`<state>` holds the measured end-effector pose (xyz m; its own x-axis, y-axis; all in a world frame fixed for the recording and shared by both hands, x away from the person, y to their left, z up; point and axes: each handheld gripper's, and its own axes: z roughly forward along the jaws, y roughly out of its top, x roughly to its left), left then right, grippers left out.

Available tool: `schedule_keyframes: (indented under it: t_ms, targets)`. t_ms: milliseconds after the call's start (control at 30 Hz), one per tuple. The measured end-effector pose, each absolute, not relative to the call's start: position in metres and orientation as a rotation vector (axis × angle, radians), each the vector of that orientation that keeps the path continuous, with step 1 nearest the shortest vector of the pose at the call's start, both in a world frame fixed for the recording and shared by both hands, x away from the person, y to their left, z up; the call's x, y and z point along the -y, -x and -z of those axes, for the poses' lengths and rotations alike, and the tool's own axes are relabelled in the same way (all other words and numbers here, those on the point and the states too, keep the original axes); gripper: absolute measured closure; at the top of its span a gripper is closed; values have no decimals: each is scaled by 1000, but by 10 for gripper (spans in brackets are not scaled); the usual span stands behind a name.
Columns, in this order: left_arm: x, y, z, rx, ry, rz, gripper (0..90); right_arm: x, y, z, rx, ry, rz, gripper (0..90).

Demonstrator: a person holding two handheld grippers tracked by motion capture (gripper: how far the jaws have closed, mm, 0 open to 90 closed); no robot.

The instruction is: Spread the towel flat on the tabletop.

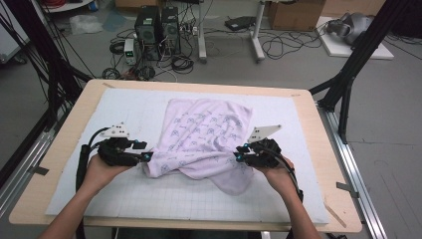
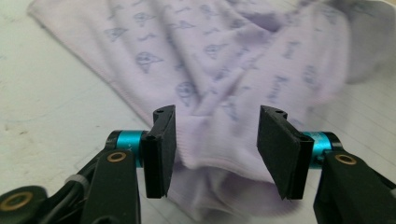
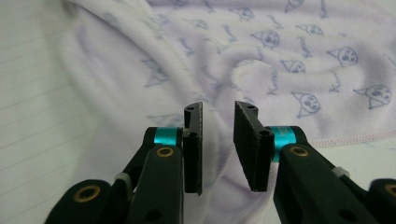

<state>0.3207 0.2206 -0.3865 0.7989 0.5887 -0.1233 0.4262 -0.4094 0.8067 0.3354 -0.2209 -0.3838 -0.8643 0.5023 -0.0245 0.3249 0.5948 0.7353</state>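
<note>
A pale lilac towel (image 1: 204, 134) with small printed figures lies crumpled on the white grid mat (image 1: 124, 194); its near edge is bunched and partly folded. My left gripper (image 1: 148, 157) sits at the towel's near left corner. In the left gripper view its jaws (image 2: 215, 149) stand apart, with the towel's hem (image 2: 210, 60) lying loose in the gap and no pad pressing on it. My right gripper (image 1: 238, 157) is at the towel's near right side. Its jaws (image 3: 218, 144) leave a narrow gap, and the cloth (image 3: 261, 60) shows beyond it, untouched.
The mat covers most of a wooden table (image 1: 64, 144) with rounded corners. Black frame posts (image 1: 348, 74) stand at the far right and far left. Computer towers (image 1: 157, 30) and cables lie on the floor behind the table.
</note>
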Motion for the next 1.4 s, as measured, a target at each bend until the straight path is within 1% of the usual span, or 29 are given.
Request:
schedule_keyframes:
  t_ms: [133,200,267,300,367,400,433,467,500,533,600,633,767,967,1033,1067,1133,1200,1267,1300,1333,1367,1400]
  targets:
    - [-205,-301,394,-657,-2151,-200,447,215,-306,381,-2589,-578,-1157,654]
    - [-198,-298,403,-641,-2191,-207,438,210,-294,389,-2605,-537,-1178,626]
    - [-192,-300,412,-652,-2213,-221,454,205,-287,400,-2631,-506,-1146,595]
    - [-189,-302,416,-654,-2223,-224,488,203,-287,407,-2647,-502,-1100,580]
    - [-186,-308,423,-656,-2246,-235,643,201,-289,420,-2678,-517,-1053,575]
    - [-186,-311,425,-664,-2238,-214,715,199,-290,426,-2696,-526,-1038,580]
    - [-187,-315,425,-674,-2223,-192,772,198,-290,431,-2704,-519,-1001,603]
    - [-189,-318,424,-680,-2216,-174,797,196,-290,435,-2708,-500,-971,626]
    - [-191,-319,422,-681,-2213,-169,812,197,-290,435,-2702,-504,-987,668]
    - [-192,-320,419,-689,-2198,-171,824,197,-290,435,-2708,-501,-988,718]
    - [-196,-318,412,-686,-2179,-173,835,197,-290,435,-2737,-493,-997,853]
    - [-198,-316,408,-689,-2163,-170,839,197,-289,435,-2746,-472,-993,871]
    - [-210,-302,389,-666,-2126,-174,840,201,-283,426,-2779,-443,-1061,881]
    - [-225,-265,370,-619,-2110,-145,839,217,-253,390,-2757,-352,-1265,882]
    - [-229,-259,367,-609,-2102,-120,834,222,-240,378,-2767,-292,-1310,882]
    - [-229,-258,367,-611,-2111,-134,828,224,-235,373,-2776,-256,-1316,881]
    - [-228,-266,374,-650,-2123,-159,811,227,-231,369,-2777,-240,-1291,880]
    - [-225,-282,386,-724,-2157,-237,802,229,-237,374,-2807,-263,-1231,871]
    - [-222,-303,402,-809,-2176,-252,805,233,-248,383,-2802,-326,-1193,857]
    - [-220,-312,409,-846,-2181,-261,787,236,-254,387,-2799,-365,-1194,822]
    - [-218,-319,415,-874,-2183,-248,723,239,-260,392,-2777,-413,-1202,769]
    - [-217,-324,417,-877,-2176,-221,654,241,-265,395,-2780,-471,-1236,748]
    - [-217,-325,418,-873,-2172,-220,638,243,-268,397,-2771,-494,-1260,732]
